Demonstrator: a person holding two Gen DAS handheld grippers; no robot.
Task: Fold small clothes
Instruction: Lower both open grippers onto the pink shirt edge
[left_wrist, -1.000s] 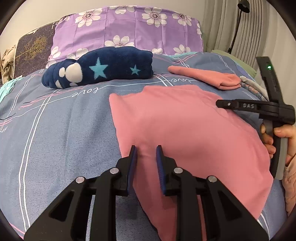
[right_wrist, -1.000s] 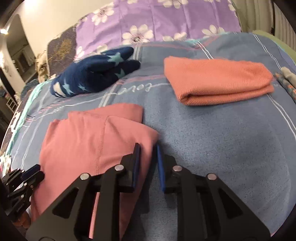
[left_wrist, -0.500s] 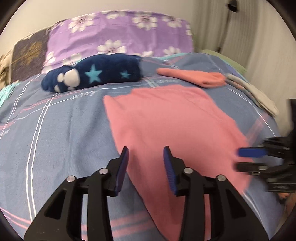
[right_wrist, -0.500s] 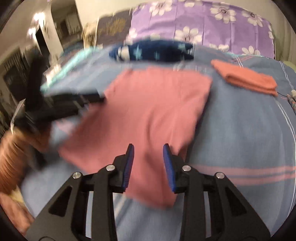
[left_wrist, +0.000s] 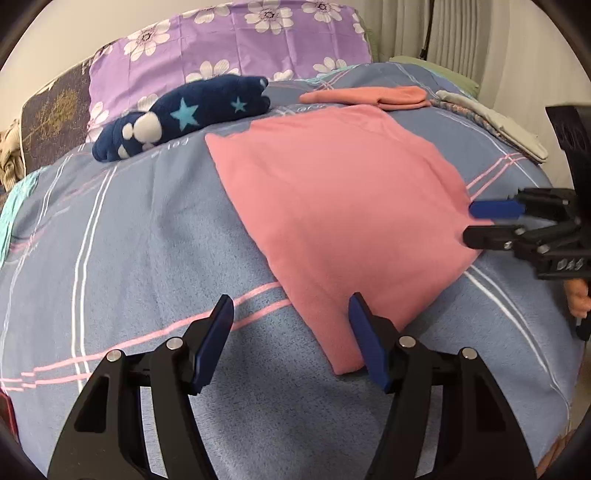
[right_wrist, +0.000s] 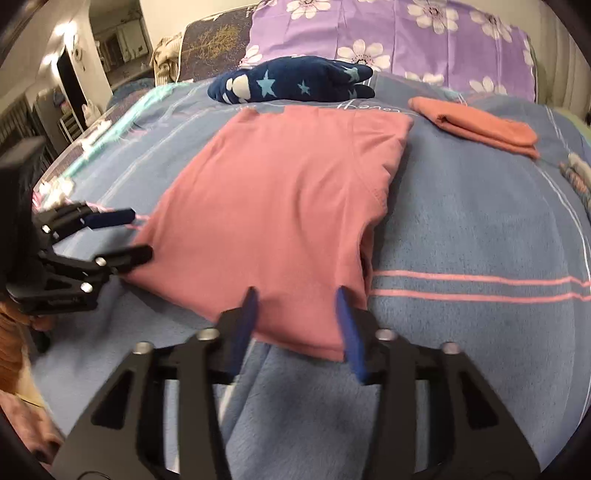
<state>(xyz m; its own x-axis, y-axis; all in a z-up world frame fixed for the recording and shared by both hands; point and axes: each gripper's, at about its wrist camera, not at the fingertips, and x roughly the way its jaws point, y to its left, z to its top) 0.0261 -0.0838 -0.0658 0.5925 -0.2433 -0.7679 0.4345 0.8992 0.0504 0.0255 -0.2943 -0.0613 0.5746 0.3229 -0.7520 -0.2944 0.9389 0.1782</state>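
A pink garment (left_wrist: 343, 206) lies flat and partly folded on the blue checked bedspread (left_wrist: 129, 240); it also shows in the right wrist view (right_wrist: 280, 206). My left gripper (left_wrist: 291, 343) is open at its near left corner, one finger over the cloth edge. In the right wrist view the left gripper (right_wrist: 129, 236) sits at the garment's left corner. My right gripper (right_wrist: 295, 325) is open, straddling the near hem. In the left wrist view the right gripper (left_wrist: 476, 221) sits open at the garment's right corner.
A folded orange garment (right_wrist: 476, 122) lies at the back right. A navy star-patterned plush (left_wrist: 177, 114) lies before the purple flowered pillow (left_wrist: 229, 48). Folded grey cloths (left_wrist: 495, 122) lie at the bed's right edge. A room opens beyond the bed (right_wrist: 74, 74) on the left.
Both grippers have opened wider and pulled back to the garment's near corners. The right gripper swung from the garment's far right side round to the near hem.
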